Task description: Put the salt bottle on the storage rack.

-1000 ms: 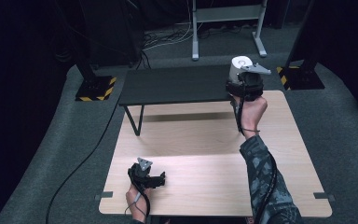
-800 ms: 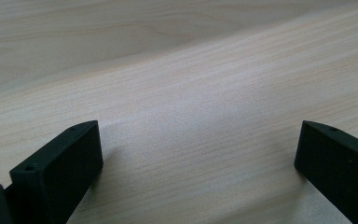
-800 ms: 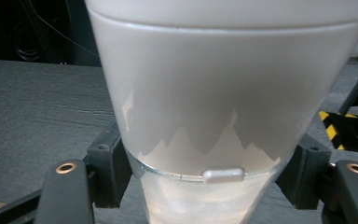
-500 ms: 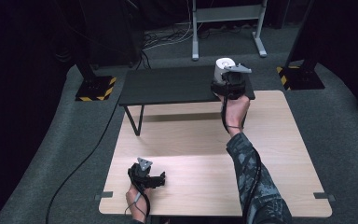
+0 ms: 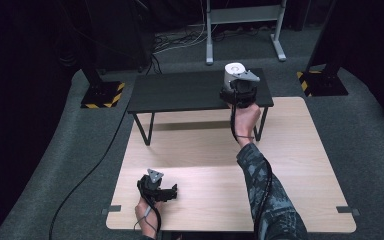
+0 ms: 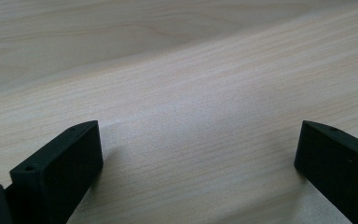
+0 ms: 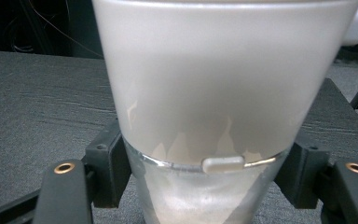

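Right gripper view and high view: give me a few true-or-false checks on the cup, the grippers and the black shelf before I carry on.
1. The right gripper is clamped on the white cup. True.
2. The cup is over the black shelf. True.
3. The left gripper holds a second cup. False: its jaws are open over the bare wooden table.
4. The black shelf stands on the floor beside the table. False: it stands on the table's far end.

Small black bench (image 5: pixel 180 92) on light wooden table (image 5: pixel 300 165)
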`<state>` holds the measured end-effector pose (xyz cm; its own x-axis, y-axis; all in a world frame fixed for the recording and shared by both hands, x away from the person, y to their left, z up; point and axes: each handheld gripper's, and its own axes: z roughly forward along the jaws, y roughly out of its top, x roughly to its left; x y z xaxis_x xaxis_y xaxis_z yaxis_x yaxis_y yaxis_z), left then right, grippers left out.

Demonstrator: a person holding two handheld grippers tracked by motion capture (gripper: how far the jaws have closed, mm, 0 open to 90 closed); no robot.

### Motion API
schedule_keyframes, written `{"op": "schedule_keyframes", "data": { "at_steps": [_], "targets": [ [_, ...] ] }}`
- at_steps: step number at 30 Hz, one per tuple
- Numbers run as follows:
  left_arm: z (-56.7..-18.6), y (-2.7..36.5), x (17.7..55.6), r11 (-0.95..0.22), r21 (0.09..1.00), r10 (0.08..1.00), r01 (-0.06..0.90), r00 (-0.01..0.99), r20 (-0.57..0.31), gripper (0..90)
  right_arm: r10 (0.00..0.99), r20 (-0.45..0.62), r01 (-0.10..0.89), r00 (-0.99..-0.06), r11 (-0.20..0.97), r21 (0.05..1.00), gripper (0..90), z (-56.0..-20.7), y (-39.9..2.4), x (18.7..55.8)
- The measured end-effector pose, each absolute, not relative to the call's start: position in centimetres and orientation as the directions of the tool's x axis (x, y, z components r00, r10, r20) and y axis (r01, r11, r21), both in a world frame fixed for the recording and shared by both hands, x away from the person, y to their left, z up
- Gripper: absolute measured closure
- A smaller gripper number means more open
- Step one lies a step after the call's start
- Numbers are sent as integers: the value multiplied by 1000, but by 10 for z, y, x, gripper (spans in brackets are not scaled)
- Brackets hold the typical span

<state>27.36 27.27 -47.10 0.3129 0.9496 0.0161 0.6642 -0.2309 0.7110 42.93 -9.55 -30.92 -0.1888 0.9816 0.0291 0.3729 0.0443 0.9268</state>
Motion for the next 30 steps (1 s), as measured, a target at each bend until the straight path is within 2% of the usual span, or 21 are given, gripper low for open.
{"op": "schedule_keyframes", "data": {
  "at_steps": [9,10,11,12,15,22,30],
  "targets": [
    [-471,273,274,-230,711,950,665,312,15,2,980,28,378,-198,50,924,291,-308,-98,431],
    [-471,273,274,-229,711,950,665,312,15,2,979,33,389,-204,50,920,239,-306,-99,432],
    [-471,273,274,-230,711,950,665,312,15,2,972,44,433,-229,61,900,76,-301,-104,439],
    [-471,272,273,-228,712,950,664,311,15,2,973,30,446,-230,78,892,13,-299,-103,441],
    [-471,273,274,-229,711,950,665,312,15,2,976,-9,440,-219,107,891,0,-299,-106,432],
    [-471,272,273,-228,712,951,664,310,15,2,968,-3,457,-249,120,881,0,-302,-141,406],
    [-471,273,274,-230,712,950,663,313,16,2,972,-29,510,-232,148,848,0,-330,-193,343]
  ]
}}
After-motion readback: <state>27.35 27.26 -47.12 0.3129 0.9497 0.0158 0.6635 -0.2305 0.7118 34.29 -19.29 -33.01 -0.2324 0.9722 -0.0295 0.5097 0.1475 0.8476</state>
